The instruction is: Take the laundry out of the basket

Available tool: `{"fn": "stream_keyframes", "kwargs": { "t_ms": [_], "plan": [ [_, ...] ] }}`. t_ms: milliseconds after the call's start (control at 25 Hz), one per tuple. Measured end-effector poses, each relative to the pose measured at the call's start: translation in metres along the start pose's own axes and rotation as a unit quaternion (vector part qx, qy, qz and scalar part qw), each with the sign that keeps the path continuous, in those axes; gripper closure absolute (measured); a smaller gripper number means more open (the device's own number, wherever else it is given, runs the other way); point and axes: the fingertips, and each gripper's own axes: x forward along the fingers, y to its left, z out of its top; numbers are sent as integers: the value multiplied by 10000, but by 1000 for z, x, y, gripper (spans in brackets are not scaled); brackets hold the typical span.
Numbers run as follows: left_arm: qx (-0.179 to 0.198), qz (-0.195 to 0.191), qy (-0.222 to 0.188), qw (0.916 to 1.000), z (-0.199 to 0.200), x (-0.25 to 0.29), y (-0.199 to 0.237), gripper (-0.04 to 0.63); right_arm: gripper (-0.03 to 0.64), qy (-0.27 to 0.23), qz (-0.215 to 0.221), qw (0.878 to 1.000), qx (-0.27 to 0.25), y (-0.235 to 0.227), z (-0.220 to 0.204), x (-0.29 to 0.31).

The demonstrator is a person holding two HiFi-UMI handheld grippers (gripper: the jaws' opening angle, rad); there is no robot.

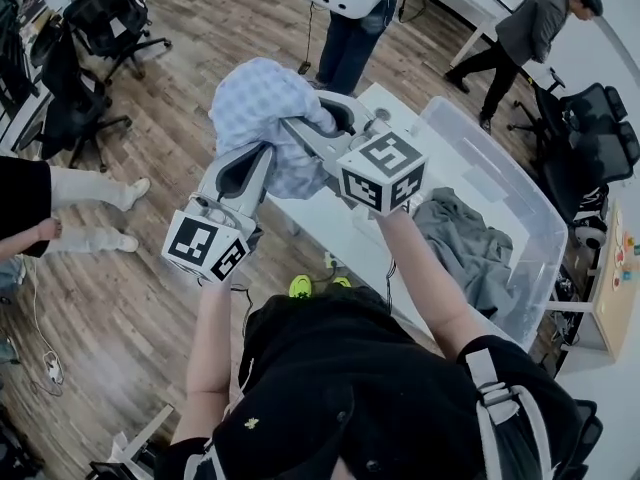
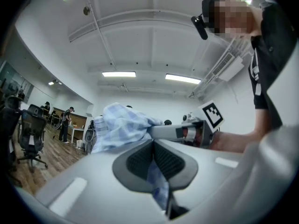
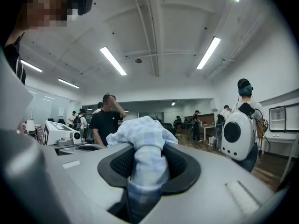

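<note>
A pale blue checked garment (image 1: pixel 262 118) hangs bunched in the air, held by both grippers over the wooden floor, left of the white table. My left gripper (image 1: pixel 262 154) is shut on a thin fold of the garment (image 2: pixel 156 178). My right gripper (image 1: pixel 300 128) is shut on a thicker roll of the same cloth (image 3: pixel 148 164), which fills the gap between its pads. The clear plastic basket (image 1: pixel 520 183) stands on the table at the right, with a grey garment (image 1: pixel 470 248) still lying inside it. In the left gripper view the right gripper (image 2: pixel 154 130) reaches in from the right, buried in the cloth.
The white table (image 1: pixel 330 223) runs under the basket. Black office chairs (image 1: pixel 110 13) stand at the upper left and others (image 1: pixel 590 118) at the right. A person in dark trousers (image 1: pixel 350 38) stands just beyond the garment, another person (image 1: pixel 525 33) walks further back, and someone's legs (image 1: pixel 85 188) show at the left.
</note>
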Motion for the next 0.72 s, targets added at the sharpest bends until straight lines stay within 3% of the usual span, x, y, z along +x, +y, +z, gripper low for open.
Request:
{"fn": "stream_keyframes", "kwargs": {
  "t_ms": [320,720],
  "plan": [
    [-397,-490,695,9956,-75,37,-7,586,483,1198,-560,9912,-17,-41,-84,-20],
    [-631,-1091,1058,9864,-116,74,-25,586,453,2158,-1014,9712,-8,-62,-132,-47]
  ]
}}
